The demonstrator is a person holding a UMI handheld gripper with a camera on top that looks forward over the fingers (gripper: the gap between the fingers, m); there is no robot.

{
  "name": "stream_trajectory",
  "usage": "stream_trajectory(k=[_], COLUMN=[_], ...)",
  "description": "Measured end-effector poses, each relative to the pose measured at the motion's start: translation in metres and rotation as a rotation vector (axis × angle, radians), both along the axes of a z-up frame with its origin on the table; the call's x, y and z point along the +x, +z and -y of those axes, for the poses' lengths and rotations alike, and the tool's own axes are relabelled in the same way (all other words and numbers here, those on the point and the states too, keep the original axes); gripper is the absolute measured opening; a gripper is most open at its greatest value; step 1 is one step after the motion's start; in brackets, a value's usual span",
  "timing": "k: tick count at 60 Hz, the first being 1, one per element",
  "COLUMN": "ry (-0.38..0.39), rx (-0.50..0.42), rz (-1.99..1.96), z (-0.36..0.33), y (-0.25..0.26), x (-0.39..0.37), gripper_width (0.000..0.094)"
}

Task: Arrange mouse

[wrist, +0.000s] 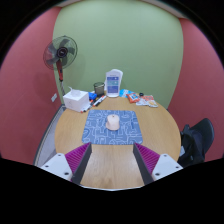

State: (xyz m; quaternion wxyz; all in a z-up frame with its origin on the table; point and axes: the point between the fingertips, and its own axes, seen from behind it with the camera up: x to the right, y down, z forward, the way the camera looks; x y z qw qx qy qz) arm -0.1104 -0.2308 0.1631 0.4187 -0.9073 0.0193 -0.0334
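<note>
One round counter [150,125] with a smooth, light wood top carries everything here. At its middle lies one square mat [112,127], flat and thin, blue with a fine pale pattern. One mouse [113,121], small, rounded and pale, sits on the centre of the mat.

The gripper [112,160] hangs over the near edge of the counter, short of the mat. Its two fingers are spread wide, one toward each near corner of the mat, and nothing is between them. Each finger bears one magenta pad [77,155] with a ribbed face.

Beyond the mat, along the far rim of the counter, stands one tall white and blue box-shaped container [114,81]. To the left of it, also past the mat, sits one white rectangular box [75,98] with a few small dark items just beside it, too small to tell. To the right of the container, past the mat's far corner, lies a small heap of flat red and white packets [140,99]; their number cannot be told.

Off the counter, behind the white box, stands one black fan [62,52] with a round wire cage on a thin pole. One dark chair [197,138] sits at the counter's right side, level with the mat.
</note>
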Motion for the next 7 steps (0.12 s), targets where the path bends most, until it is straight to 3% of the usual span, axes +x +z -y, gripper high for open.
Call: stream_trajectory(k=[7], ry=[0.019], rx=[0.007], rz=[0.02], z=[0.0062], y=[-0.0023], x=[-0.0012], gripper_width=[0.0844])
